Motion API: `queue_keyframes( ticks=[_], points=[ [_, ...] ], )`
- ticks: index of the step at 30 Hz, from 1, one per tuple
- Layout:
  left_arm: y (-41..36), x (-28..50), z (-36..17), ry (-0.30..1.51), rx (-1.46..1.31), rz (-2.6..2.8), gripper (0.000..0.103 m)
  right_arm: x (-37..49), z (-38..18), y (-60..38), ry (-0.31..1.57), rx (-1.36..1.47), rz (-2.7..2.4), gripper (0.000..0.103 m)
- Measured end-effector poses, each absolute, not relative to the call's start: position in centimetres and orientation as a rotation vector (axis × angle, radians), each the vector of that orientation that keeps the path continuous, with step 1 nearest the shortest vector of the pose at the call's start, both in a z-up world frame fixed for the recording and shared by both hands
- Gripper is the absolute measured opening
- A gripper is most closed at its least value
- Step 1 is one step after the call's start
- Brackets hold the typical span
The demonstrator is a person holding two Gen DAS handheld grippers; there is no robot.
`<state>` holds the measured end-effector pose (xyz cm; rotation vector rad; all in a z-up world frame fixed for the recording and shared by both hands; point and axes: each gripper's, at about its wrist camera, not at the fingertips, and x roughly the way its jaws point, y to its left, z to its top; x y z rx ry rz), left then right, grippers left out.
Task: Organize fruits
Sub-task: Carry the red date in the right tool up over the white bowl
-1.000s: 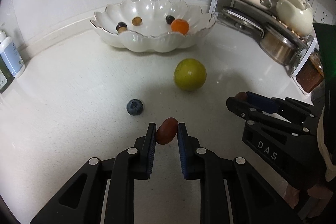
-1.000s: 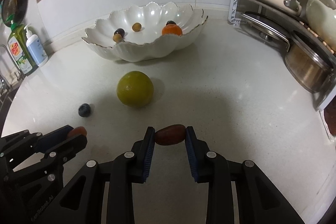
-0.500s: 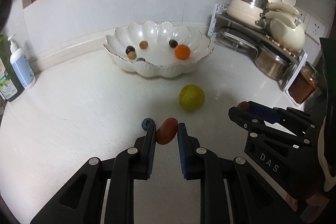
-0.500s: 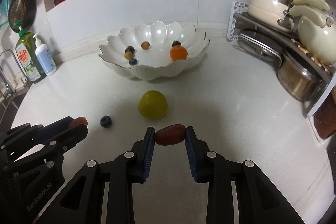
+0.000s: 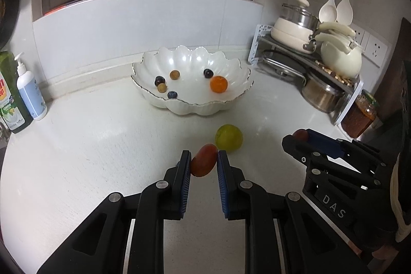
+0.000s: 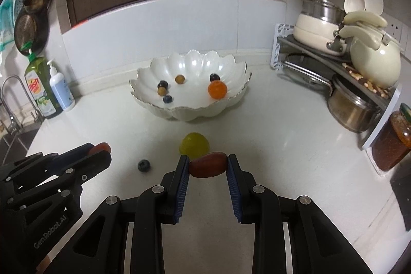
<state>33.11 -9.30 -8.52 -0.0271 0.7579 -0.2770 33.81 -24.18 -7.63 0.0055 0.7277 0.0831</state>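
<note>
My left gripper (image 5: 204, 163) is shut on a red oval fruit (image 5: 203, 163), held above the white counter. My right gripper (image 6: 207, 165) is shut on a dark red oval fruit (image 6: 208, 165). A white scalloped bowl (image 5: 231, 102) stands at the back and holds an orange (image 5: 218, 84), a blueberry (image 5: 172, 94) and several small dark and tan fruits. A green round fruit (image 5: 229, 137) lies on the counter before the bowl. A loose blueberry (image 6: 143, 165) lies left of it in the right wrist view. Each gripper shows in the other's view, right (image 5: 295, 138) and left (image 6: 101, 149).
A rack with pots and a kettle (image 5: 340, 60) stands at the right, with a jar (image 5: 359, 114) at its front end. Soap bottles (image 5: 28, 91) stand at the left wall. A sink and tap (image 6: 10, 104) lie at the far left.
Both grippers have risen and drawn back from the counter with their fruits held. The bowl and the green fruit look smaller and farther away.
</note>
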Motion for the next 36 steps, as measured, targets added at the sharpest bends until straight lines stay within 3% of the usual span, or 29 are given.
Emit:
queue_keyframes(
  ticks=[36],
  points=[
    [-6.2, 37.8, -1.6, 0.595, -0.022, -0.267, 0.021, 36.7, -1.3, -20.6, 0.553, -0.005, 0.088, 0.031]
  ],
)
